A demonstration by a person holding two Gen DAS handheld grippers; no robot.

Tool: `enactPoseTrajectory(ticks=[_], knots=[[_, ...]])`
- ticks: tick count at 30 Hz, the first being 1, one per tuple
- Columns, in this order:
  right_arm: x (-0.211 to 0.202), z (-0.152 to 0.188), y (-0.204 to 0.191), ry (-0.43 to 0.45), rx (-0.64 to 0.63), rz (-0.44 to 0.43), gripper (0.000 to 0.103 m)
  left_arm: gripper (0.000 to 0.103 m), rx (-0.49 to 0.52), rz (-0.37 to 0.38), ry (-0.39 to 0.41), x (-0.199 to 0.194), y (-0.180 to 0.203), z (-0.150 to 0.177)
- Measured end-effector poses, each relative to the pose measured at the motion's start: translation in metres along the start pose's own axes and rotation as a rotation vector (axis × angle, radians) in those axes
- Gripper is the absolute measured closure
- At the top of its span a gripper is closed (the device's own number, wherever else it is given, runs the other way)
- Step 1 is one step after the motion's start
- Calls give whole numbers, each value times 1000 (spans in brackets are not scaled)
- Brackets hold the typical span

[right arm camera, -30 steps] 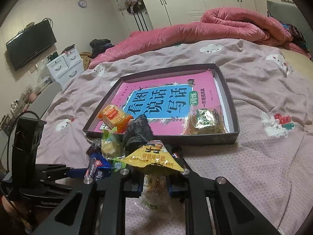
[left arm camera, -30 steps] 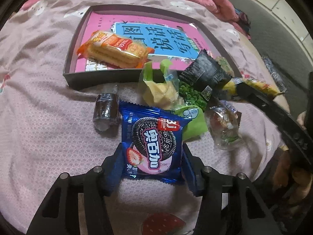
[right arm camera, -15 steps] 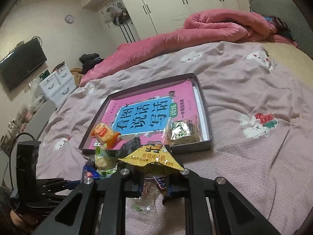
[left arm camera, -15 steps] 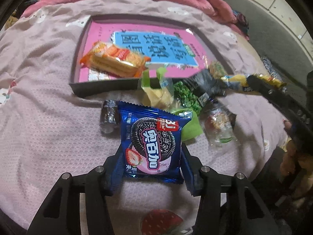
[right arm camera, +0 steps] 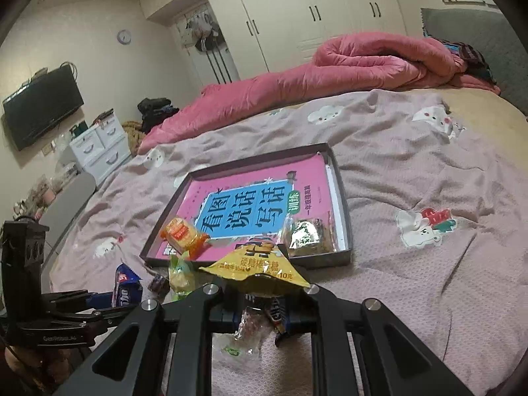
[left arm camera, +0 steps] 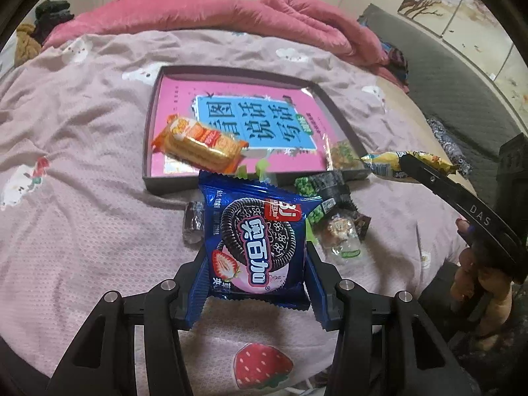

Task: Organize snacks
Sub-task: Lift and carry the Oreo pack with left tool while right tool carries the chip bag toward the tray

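Note:
My left gripper (left arm camera: 255, 283) is shut on a blue cookie packet (left arm camera: 255, 234) with a strawberry picture, held up above the bedspread. My right gripper (right arm camera: 257, 297) is shut on a yellow candy packet (right arm camera: 255, 269), also lifted; that packet (left arm camera: 389, 163) shows at the right of the left wrist view. Ahead lies a dark shallow tray (left arm camera: 150, 151) with a pink and blue book (left arm camera: 250, 125) inside. An orange biscuit pack (left arm camera: 198, 142) and a clear snack bag (right arm camera: 308, 236) rest in the tray.
Loose snacks lie on the pink bedspread before the tray: a green pea bag (left arm camera: 313, 198), a small dark candy (left arm camera: 193, 222), a clear wrapped sweet (left arm camera: 340, 232). A rolled pink quilt (right arm camera: 330, 69) lies behind. A hand (left arm camera: 475, 274) holds the right gripper.
Both grippers have risen with their packets, so the tray and loose snacks look smaller and farther. The view now takes in more of the bed and room.

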State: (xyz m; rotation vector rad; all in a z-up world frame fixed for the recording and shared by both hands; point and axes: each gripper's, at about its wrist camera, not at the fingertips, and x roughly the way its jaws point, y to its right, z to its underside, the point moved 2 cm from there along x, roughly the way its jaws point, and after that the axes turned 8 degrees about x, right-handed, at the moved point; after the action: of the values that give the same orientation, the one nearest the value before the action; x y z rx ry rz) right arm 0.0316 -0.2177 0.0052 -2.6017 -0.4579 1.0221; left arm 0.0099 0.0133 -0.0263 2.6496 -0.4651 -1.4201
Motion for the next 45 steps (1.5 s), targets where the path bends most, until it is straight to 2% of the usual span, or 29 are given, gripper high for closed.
enactPoseTrajectory(ticks=[13,26,45], knots=[[-15,-15,0,56,20,-22,86,50,-17,1,75,-21,-2,-14],[-5,-26,-10,48,9,-39,86,50,-65,-1,123,-24,-19,-41],[28,-32,-26,0,-3,-53,86,50,-148,-54,99,25,-61,-68]])
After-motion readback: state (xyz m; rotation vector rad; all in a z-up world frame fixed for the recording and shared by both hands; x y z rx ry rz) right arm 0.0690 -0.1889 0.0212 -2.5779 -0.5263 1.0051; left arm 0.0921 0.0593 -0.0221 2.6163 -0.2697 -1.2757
